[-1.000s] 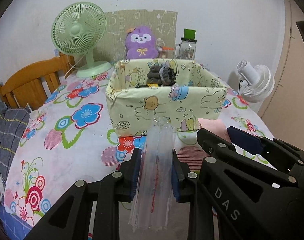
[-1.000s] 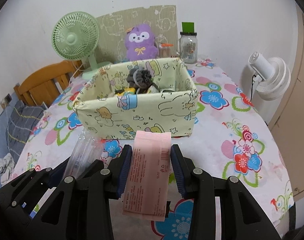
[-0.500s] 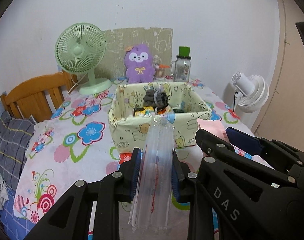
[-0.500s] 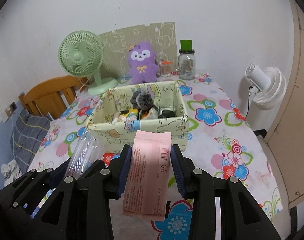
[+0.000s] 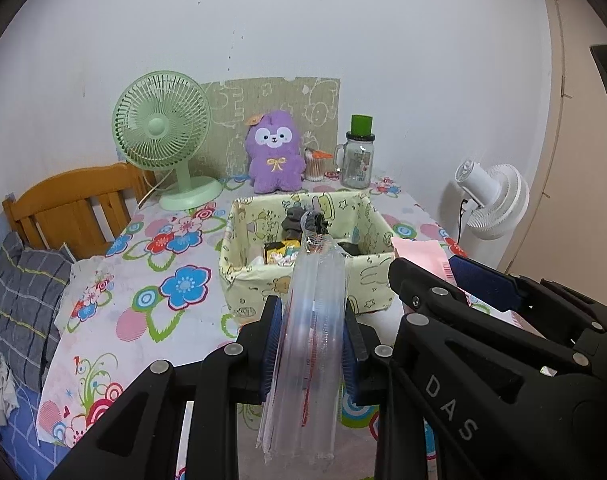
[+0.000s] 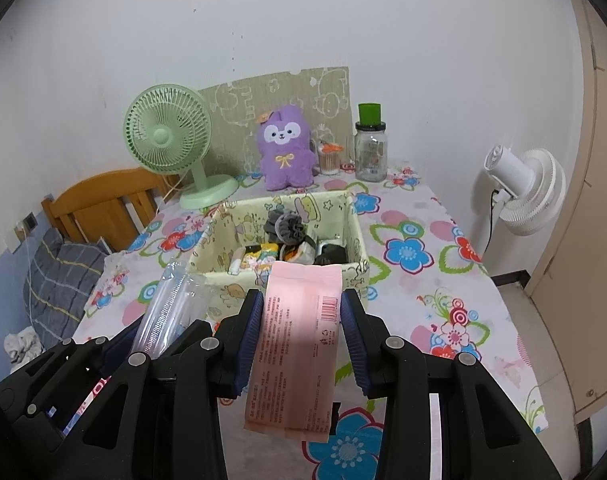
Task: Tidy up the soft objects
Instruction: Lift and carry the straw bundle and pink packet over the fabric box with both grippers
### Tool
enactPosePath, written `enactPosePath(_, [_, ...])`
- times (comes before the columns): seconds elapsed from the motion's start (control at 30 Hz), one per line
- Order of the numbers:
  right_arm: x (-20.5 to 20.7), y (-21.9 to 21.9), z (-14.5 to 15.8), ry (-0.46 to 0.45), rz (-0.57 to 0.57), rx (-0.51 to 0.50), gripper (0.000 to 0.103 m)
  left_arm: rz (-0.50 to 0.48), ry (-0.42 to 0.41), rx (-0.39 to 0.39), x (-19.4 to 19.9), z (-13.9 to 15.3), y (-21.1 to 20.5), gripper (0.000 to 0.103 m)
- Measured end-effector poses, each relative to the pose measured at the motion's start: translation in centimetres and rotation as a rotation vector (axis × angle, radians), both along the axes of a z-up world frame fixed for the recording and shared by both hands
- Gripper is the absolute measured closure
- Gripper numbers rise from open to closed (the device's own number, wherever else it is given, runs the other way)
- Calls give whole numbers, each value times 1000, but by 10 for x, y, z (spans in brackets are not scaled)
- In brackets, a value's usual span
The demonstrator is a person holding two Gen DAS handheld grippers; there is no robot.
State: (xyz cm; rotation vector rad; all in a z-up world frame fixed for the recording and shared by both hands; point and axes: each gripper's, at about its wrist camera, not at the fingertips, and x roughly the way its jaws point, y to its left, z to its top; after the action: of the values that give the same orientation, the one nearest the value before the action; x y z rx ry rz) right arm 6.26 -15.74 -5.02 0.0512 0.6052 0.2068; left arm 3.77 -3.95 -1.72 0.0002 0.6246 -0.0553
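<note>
Left gripper (image 5: 310, 354): jaws clamped on clear plastic pack (image 5: 309, 344), held above tabletop (image 5: 135, 300) near edge. Right gripper (image 6: 301, 338): jaws clamped on pink packet (image 6: 297, 344), alongside. Fabric bin (image 6: 355, 240) just beyond, mid-tabletop, holding grey socks (image 6: 287, 226). Purple plush (image 6: 285, 150), green fan (image 6: 167, 140) at far edge.

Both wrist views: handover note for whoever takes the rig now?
Left gripper: shut on clear pack.
Right gripper: shut on pink pack.
Both are held in the air short of the fabric bin on the table.
Done: gray socks and small packets already in the bin.
Left: put both packs into the bin, release.
</note>
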Motion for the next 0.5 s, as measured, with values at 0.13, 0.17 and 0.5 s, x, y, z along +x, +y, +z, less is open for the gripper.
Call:
enactPosePath(0.13, [0, 0, 8, -8, -4, -4, 60, -7, -9, -1, 0, 7, -1, 76])
enactPosePath(0.17, [0, -1, 9, -11, -4, -4, 60, -8, -13, 0, 0, 9, -1, 76])
enactPosePath(0.5, [3, 0, 24, -32, -3, -9, 60, -9, -36, -1, 3, 22, -1, 76])
